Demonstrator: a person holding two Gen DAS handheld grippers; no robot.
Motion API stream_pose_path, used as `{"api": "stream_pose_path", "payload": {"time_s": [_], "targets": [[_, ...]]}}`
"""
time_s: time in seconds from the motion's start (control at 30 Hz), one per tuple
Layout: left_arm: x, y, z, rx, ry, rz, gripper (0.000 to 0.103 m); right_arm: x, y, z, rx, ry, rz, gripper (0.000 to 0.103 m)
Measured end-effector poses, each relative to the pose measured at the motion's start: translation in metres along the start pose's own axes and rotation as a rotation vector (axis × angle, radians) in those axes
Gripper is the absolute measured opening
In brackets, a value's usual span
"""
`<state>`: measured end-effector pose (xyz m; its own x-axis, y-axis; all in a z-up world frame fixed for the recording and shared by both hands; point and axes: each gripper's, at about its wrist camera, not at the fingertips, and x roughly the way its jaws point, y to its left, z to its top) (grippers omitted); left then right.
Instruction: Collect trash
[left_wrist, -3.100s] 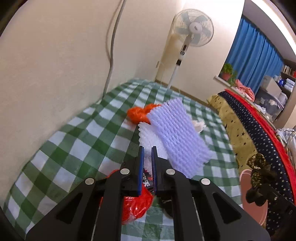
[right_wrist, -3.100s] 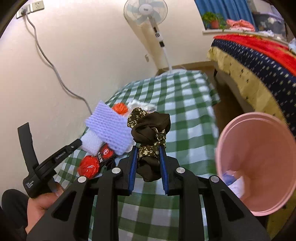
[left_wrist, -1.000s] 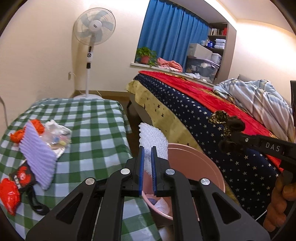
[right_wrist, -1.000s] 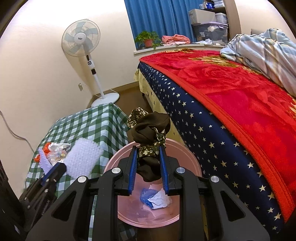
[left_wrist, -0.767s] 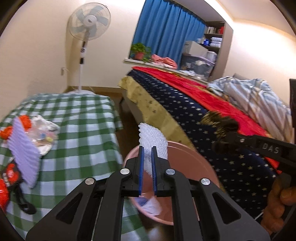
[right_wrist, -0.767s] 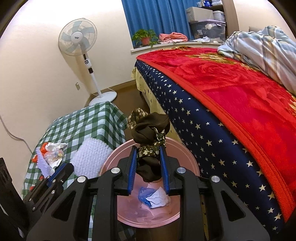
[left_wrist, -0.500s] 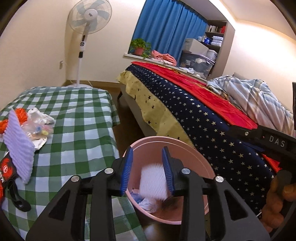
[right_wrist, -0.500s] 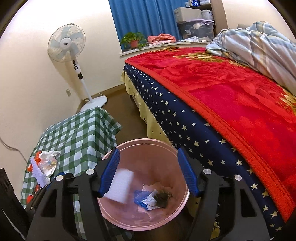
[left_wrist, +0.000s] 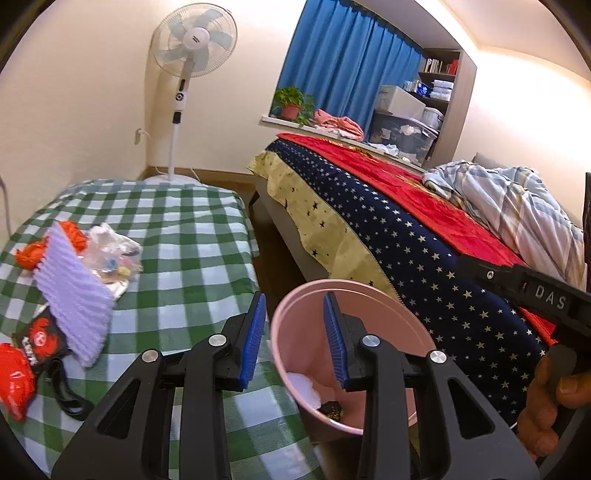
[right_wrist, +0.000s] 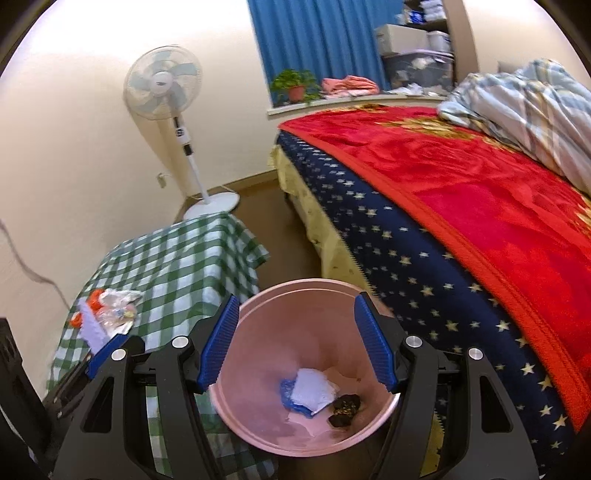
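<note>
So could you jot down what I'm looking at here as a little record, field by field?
Place: bedroom, checked table beside a bed
Bin: pink bin on the floor between them
In the bin: white foam piece, blue scrap, dark patterned cloth
Left hand-held gripper: open, nothing between the jaws
Right hand-held gripper: open, nothing between the jaws, above the bin
On the table: lilac foam sheet, orange bag, clear wrapper, red packets

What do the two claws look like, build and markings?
Both match: the left claw and the right claw have black angular plastic arms, silver screw heads at the joints and ribbed blue pads. The right one's black body carries white letters "DAS". No cables or sleeves show.
</note>
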<state>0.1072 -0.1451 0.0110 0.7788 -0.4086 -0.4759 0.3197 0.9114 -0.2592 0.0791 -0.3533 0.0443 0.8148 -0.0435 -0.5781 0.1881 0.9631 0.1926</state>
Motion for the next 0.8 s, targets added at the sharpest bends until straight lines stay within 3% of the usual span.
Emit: {"api": "stream_pose_path", "payload": {"time_s": [0.23, 0.43, 0.67, 0.8], "targets": [[-0.027, 0.025, 0.003, -0.012, -0.034, 0.057, 0.032, -0.003, 0.031, -0.011, -0.065, -0.007, 0.081, 0.064], [-0.051, 0.058, -0.002, -0.03, -0.055, 0.154, 0.032, 0.004, 0.059, -0.024, -0.091, 0.01, 0.157, 0.059], [-0.068, 0.115, -0.019, -0.146, -0.052, 0.337, 0.032, 0.016, 0.097, -0.043, -0.129, 0.024, 0.276, 0.047], [-0.063, 0.141, -0.033, -0.233, -0.009, 0.391, 0.032, 0.023, 0.119, -0.056, -0.157, 0.036, 0.335, 0.045]]}}
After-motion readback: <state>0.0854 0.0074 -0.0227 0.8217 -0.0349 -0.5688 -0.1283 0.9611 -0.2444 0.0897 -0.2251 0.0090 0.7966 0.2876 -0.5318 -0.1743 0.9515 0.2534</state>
